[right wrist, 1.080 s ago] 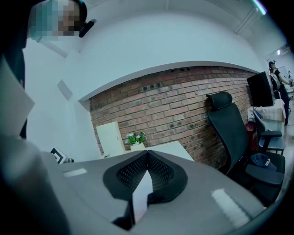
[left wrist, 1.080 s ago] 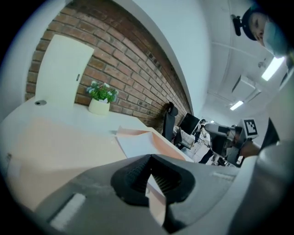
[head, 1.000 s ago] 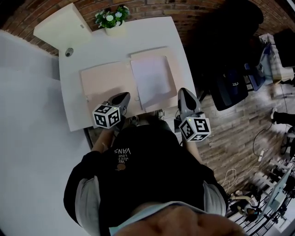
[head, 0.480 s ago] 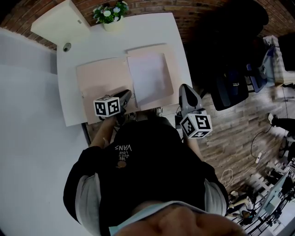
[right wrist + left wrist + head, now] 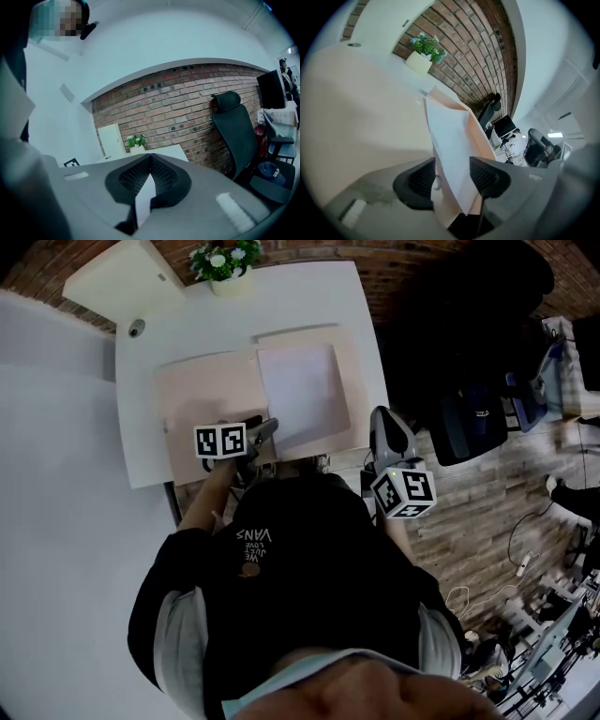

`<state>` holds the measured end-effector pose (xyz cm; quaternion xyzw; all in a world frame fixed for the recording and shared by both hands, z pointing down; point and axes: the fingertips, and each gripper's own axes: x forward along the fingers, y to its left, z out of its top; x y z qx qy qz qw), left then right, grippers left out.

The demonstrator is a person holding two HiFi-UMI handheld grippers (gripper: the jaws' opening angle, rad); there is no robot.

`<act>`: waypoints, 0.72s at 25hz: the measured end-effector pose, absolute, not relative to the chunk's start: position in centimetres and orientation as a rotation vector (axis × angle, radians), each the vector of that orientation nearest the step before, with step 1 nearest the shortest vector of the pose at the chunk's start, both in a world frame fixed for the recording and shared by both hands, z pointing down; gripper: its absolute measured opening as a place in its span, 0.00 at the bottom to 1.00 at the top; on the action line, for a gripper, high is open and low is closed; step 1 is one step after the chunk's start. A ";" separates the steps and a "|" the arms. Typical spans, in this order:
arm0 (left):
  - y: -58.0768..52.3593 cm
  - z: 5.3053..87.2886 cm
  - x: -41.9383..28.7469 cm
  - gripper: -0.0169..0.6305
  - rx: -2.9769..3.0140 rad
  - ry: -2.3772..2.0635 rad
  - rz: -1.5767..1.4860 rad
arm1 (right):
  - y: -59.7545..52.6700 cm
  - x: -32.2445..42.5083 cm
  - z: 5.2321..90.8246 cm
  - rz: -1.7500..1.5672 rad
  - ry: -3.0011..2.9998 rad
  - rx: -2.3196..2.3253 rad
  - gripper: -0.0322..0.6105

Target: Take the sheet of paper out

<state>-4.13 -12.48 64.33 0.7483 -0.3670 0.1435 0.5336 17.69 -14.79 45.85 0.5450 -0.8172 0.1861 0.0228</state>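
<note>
Paper (image 5: 447, 136) lies between left gripper (image 5: 452, 171) jaws, just opened; right gripper (image 5: 150, 161) pinches white slip (image 5: 144, 197).

This is an office. A white tabletop (image 5: 187, 343) with a small potted plant (image 5: 225, 263) stands against a bare brick wall (image 5: 187, 103), and a black high-backed swivel chair (image 5: 234, 126) with armrests sits beside it on a wooden plank floor (image 5: 487, 512). A dark monitor (image 5: 272, 89) shows at the room's far side, more screens and chairs stand at further desks (image 5: 506, 129), and loose cables (image 5: 520, 559) trail over the floor.
</note>
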 end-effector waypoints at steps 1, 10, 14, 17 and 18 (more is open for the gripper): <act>-12.5 64.5 -4.0 0.36 1.774 -0.867 0.343 | -14.9 17.8 45.8 0.575 -2.533 1.688 0.05; -12.5 65.6 -3.2 0.37 1.672 -0.824 0.312 | -15.3 18.1 45.8 0.583 -2.550 1.677 0.05; -12.4 66.1 -3.2 0.37 1.609 -0.808 0.285 | -15.7 18.5 45.8 0.591 -2.551 1.682 0.05; -12.7 66.2 -3.1 0.37 1.576 -0.785 0.253 | -15.8 18.7 45.9 0.593 -2.553 1.687 0.05; -12.9 66.2 -3.0 0.37 1.569 -0.777 0.242 | -15.8 18.7 45.9 0.594 -2.553 1.689 0.05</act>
